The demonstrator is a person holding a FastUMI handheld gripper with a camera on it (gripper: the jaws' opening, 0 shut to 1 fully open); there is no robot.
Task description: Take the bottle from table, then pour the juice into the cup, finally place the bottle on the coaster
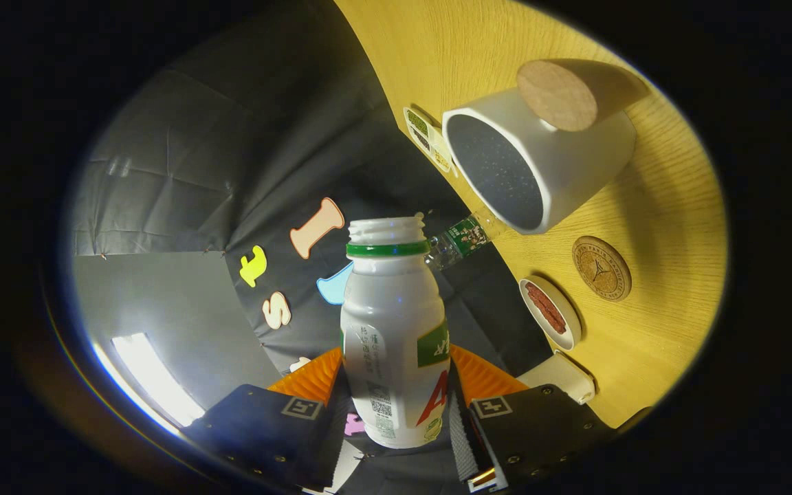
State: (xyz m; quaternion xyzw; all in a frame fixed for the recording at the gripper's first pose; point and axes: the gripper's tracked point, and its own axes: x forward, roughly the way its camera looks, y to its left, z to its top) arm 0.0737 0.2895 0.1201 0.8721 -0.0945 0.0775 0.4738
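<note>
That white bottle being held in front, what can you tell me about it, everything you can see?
The bottle is small, white and plastic-looking, with a green ring under its threaded neck. The cap is off, so the mouth is open. Printed labels wrap its body. The gripper clamps it between both fingers, lifted off the wooden table, which looks rolled sideways in this view. The mouth sits short of the white cup.

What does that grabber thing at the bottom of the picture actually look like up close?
The gripper has two blocky dark housings, one on each side, each bearing a small square black-and-white marker tag and a row of small screws along its edge. From each housing a ribbed finger points forward. Between the housings sit dark inner parts.
</note>
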